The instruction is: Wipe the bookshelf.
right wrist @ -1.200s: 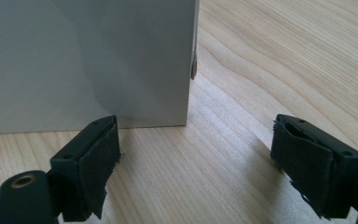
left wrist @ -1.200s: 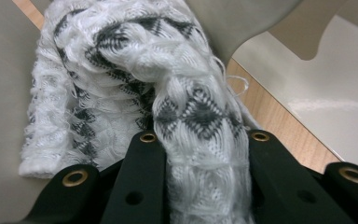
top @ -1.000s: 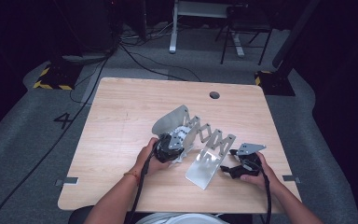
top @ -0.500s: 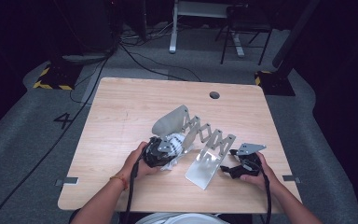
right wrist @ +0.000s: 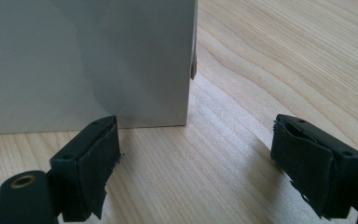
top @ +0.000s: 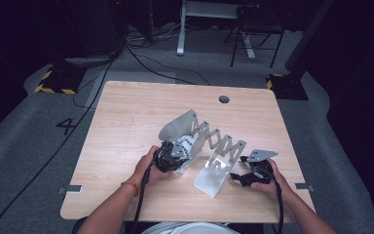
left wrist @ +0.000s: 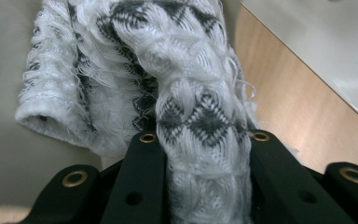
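A metal accordion rack stands mid-table with a rounded end plate on the left and a flat end plate on the right. A white and grey knitted sock lies against the rounded plate. My left gripper is shut on it. In the left gripper view the knitted sock runs up from between the jaws of the left gripper. My right gripper is open just right of the flat plate. In the right gripper view the right gripper holds nothing, and the flat plate stands close ahead.
The wooden table has a round cable hole at the back. Cables trail from both grippers off the near edge. A desk frame and a chair stand on the dark floor beyond the table.
My left gripper has drawn back a little to the left and towards the person, still holding the knitted sock. The right gripper has stayed put.
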Demonstrator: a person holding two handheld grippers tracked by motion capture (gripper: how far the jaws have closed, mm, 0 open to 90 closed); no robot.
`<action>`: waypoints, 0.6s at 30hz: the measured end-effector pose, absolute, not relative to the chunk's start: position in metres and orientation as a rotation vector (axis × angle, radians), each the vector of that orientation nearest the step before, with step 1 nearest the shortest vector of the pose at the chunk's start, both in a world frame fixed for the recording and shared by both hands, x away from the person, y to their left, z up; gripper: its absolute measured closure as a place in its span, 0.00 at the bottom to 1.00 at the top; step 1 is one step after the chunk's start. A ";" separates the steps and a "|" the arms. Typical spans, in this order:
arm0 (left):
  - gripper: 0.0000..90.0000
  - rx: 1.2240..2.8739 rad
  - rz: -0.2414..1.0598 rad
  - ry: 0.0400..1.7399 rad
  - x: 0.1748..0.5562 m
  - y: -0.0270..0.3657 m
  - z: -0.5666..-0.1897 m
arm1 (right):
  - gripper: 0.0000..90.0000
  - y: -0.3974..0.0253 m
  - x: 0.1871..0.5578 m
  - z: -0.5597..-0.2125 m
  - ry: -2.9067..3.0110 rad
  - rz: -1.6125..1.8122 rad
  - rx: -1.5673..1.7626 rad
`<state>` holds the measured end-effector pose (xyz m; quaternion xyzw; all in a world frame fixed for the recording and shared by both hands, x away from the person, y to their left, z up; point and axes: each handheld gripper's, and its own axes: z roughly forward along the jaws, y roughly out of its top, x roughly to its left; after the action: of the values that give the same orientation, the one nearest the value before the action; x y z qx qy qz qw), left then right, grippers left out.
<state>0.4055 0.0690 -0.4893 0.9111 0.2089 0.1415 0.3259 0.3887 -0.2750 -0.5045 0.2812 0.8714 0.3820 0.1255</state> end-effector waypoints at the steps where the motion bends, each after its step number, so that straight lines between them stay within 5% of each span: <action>1: 0.86 2.378 0.373 0.561 0.408 0.066 -0.490 | 0.17 -0.275 0.389 -0.505 2.538 1.112 0.819; 18: 0.86 2.375 0.367 0.559 0.408 0.070 -0.491 | 0.17 -0.275 0.389 -0.505 2.538 1.112 0.818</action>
<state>0.4079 0.0704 -0.4905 0.9084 0.2138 0.1404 0.3308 0.3886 -0.2750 -0.5046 0.2810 0.8714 0.3819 0.1259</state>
